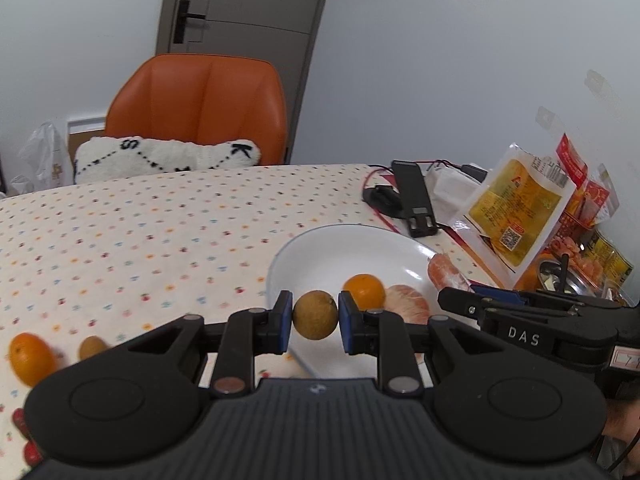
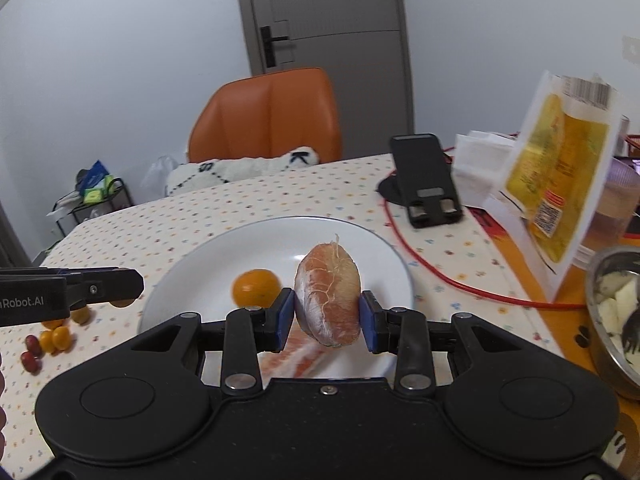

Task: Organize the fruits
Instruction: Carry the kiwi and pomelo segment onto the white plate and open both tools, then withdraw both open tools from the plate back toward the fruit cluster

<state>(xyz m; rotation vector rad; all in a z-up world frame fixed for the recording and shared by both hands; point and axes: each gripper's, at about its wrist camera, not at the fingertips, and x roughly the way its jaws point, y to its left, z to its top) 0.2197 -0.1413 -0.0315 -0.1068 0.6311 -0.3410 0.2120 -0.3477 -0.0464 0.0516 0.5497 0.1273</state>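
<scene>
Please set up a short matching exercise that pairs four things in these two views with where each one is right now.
Things:
1. brown round fruit
2. peeled pomelo segment
3. small orange
4. red cherry tomatoes

Places:
A. lying on the white plate
B. held in the right gripper
C. on the tablecloth, off the plate
D. held in the left gripper

Pairs: 1-D, 2-B, 3-A, 4-C
</scene>
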